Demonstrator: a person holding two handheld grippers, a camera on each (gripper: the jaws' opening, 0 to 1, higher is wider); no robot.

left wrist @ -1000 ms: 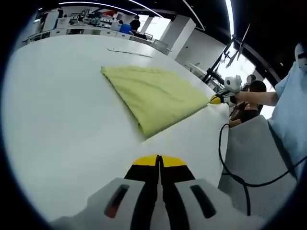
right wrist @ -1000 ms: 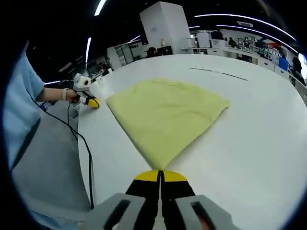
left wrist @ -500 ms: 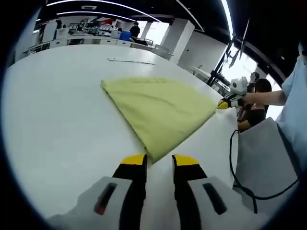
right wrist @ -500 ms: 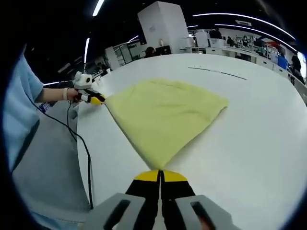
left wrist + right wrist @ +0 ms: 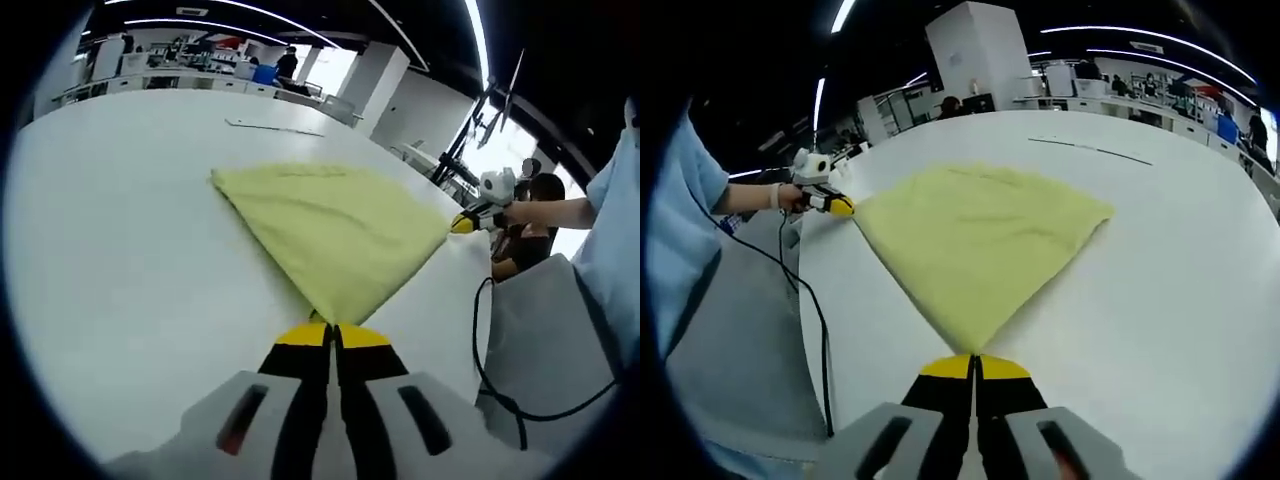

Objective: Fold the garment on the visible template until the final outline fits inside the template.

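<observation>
The yellow garment (image 5: 335, 225) lies flat on the white table (image 5: 120, 270), folded into a rough triangle. My left gripper (image 5: 332, 330) is shut with its yellow tips on the garment's near corner. In the left gripper view my right gripper (image 5: 462, 222) touches the garment's right corner, held by a hand. In the right gripper view the garment (image 5: 980, 245) spreads ahead, and my right gripper (image 5: 975, 360) is shut on its nearest corner. There my left gripper (image 5: 836, 206) sits at the cloth's left corner.
A thin dark line (image 5: 1090, 150) is marked on the table beyond the garment, and it also shows as a line (image 5: 275, 127) in the left gripper view. A black cable (image 5: 820, 330) hangs off the table edge beside a person in a light blue sleeve (image 5: 680, 230). Desks and people fill the background.
My left gripper moved up to the garment's corner, opened half a second ago, and has now shut on that corner. The right gripper stayed shut at its corner.
</observation>
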